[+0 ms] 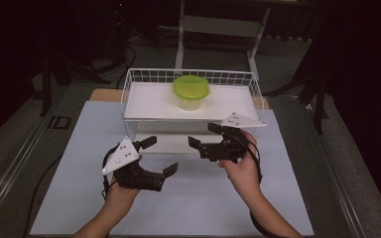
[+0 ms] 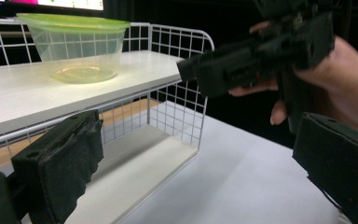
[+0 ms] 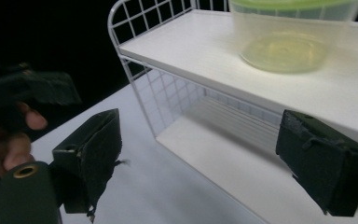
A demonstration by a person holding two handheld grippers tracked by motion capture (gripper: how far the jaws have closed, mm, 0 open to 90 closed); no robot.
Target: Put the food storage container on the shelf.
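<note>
Item: one clear plastic tub [image 1: 190,101] with one green lid [image 1: 191,87], standing mid-way along the upper shelf of one white wire rack [image 1: 129,94] at the bench's [image 1: 79,148] far edge. Judged light, thin-walled, slippery and apparently empty; best taken by opposite sides below the lid rim. Two grippers, left gripper [image 1: 159,155] and right gripper [image 1: 204,134], both held agape and empty near the rack's front.

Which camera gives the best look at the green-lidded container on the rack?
The high view: it shows the whole container, lid included, on the rack's top shelf. The left gripper view shows it side-on, partly cropped; the right gripper view cuts off its top.
</note>
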